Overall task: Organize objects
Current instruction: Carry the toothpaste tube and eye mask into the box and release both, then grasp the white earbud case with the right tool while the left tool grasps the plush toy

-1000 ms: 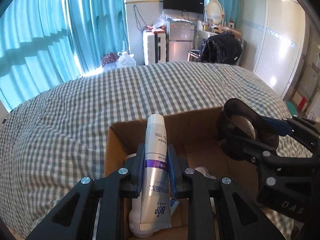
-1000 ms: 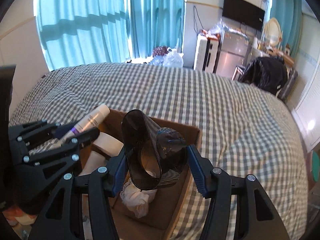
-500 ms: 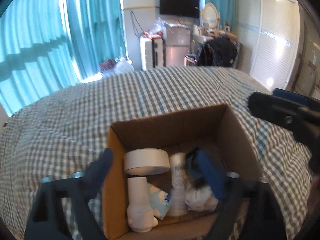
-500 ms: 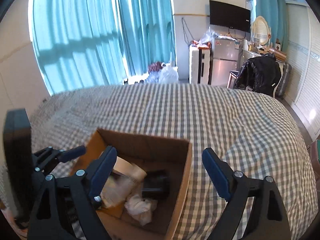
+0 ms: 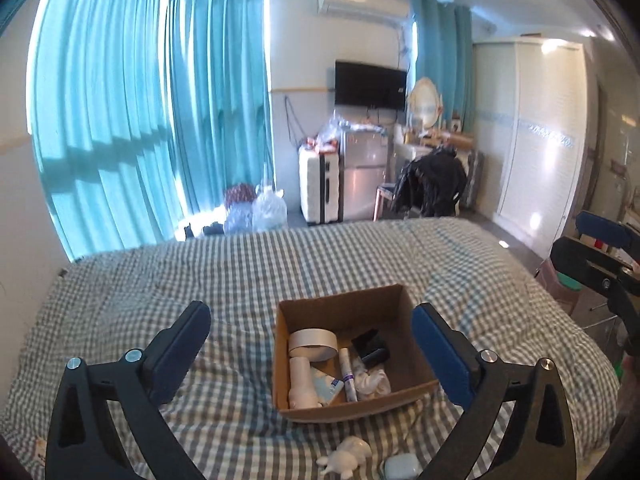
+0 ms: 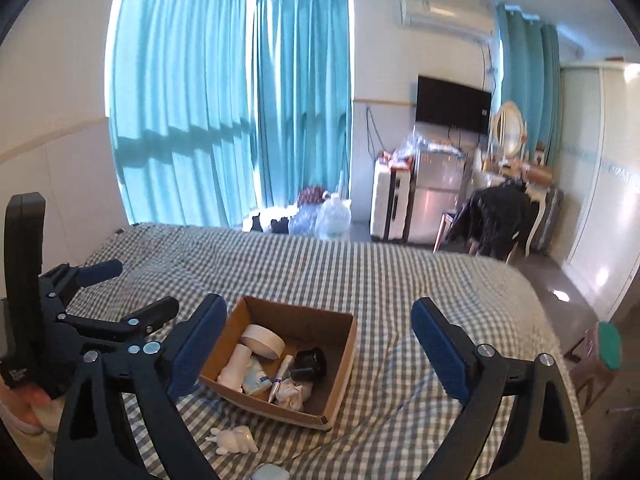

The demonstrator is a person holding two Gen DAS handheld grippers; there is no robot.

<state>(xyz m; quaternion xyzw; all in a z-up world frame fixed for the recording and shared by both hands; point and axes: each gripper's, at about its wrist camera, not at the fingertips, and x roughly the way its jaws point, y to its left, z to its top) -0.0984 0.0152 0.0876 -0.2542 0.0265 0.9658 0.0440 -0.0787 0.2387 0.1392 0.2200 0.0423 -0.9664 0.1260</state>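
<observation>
Both claws hang spread wide and empty: left gripper (image 5: pixel 310 344), right gripper (image 6: pixel 318 330). Just past them, a white figurine (image 5: pixel 346 460) lies on the checked bedspread (image 5: pixel 240 276). Beyond it sits the cardboard box (image 5: pixel 340 406), with tube (image 5: pixel 347 374), tape roll (image 5: pixel 313 345) and black cup (image 5: pixel 371 347) inside.

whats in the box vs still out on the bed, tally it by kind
In the cardboard box:
tape roll: 1
white bottle: 1
tubes: 2
black cup: 1
crumpled tissue: 1
On the bed:
white figurine: 1
pale blue case: 1
Total: 8
</observation>
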